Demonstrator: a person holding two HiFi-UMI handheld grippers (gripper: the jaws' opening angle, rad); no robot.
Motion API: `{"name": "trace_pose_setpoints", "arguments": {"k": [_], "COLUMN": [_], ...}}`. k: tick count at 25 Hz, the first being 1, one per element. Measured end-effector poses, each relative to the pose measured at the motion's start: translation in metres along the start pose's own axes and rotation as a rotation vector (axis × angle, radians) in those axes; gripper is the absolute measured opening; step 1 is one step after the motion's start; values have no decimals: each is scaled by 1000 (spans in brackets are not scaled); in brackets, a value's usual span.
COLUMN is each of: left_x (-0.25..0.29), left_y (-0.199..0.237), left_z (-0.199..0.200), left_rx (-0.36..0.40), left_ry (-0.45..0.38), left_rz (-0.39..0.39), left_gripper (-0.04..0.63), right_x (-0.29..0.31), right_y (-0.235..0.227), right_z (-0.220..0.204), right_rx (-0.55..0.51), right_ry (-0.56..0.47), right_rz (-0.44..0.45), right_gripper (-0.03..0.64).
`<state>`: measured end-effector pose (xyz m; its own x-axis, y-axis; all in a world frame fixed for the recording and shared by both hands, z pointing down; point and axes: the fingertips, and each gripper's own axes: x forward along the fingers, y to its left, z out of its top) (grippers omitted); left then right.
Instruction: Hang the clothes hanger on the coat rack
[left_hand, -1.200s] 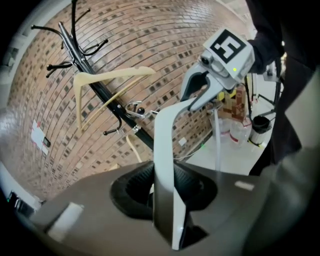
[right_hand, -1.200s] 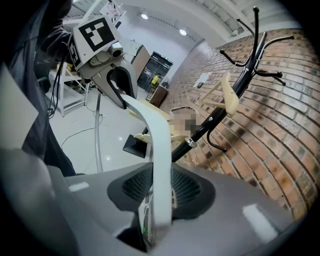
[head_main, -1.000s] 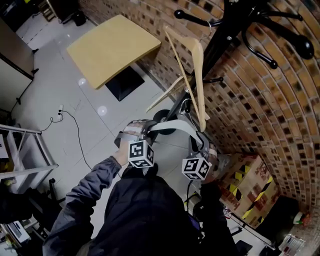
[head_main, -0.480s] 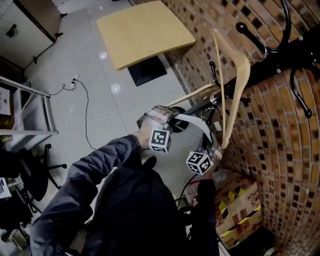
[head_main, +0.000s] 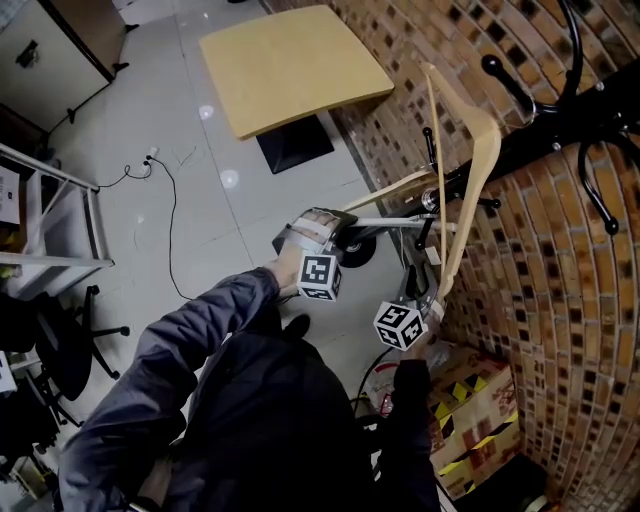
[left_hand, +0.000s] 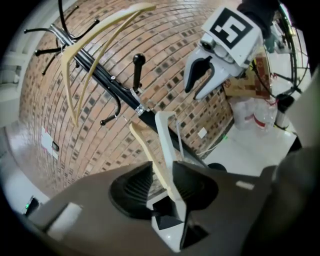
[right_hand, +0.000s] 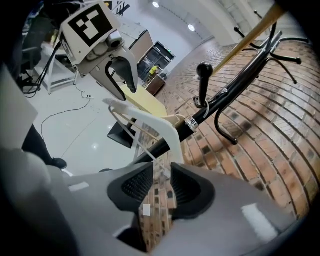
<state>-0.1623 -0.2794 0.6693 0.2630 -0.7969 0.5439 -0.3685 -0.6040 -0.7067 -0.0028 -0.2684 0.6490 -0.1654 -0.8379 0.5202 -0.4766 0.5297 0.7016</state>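
Black coat rack (head_main: 545, 142) slants across the brick wall (head_main: 560, 300) in the head view. One wooden clothes hanger (head_main: 492, 128) sits high on it, up among the upper prongs, clear of both claws. Lower down, near a knobbed peg (right_hand: 202, 80), a second pale wooden hanger arm (left_hand: 149, 155) slants away from the pole and runs down into the left claw (left_hand: 161, 167). That claw's jaws have just been opening, but the arm fills the gap between the pads together with a white curved band (right_hand: 145, 114). The pads sit against them, so this claw is grasping. The band arches from the left claw across toward the right claw (right_hand: 161, 167). Right claw released: pads apart, brick showing through the gap, only a thin line crossing it. The band's end comes down at the tip of one pad, not between the two. Cannot tell whether band and wooden arm belong to one hanger. Yellow square table (head_main: 295, 65) stands on the grey floor (head_main: 200, 230), well apart from the rack's base.
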Motion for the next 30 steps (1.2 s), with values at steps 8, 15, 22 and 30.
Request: {"name": "trace_pose_setpoints", "arguments": {"k": [8, 15, 22, 30], "left_x": [-101, -195, -213, -224], "left_y": [2, -18, -11, -5], "left_z": [19, 26, 57, 80], "left_rx": [-188, -371, -363, -370], "left_ry": [-86, -107, -187, -252], "left_rz": [95, 100, 61, 46], "left_gripper": [101, 95, 77, 71], "right_x": [-98, -190, -223, -241], "right_y": [11, 18, 0, -8], "right_z": [18, 27, 32, 24], "right_rx": [165, 274, 353, 416], "right_ry": [-94, -141, -185, -175], "right_rz": [-21, -37, -55, -76], "right_gripper": [101, 98, 89, 32]}}
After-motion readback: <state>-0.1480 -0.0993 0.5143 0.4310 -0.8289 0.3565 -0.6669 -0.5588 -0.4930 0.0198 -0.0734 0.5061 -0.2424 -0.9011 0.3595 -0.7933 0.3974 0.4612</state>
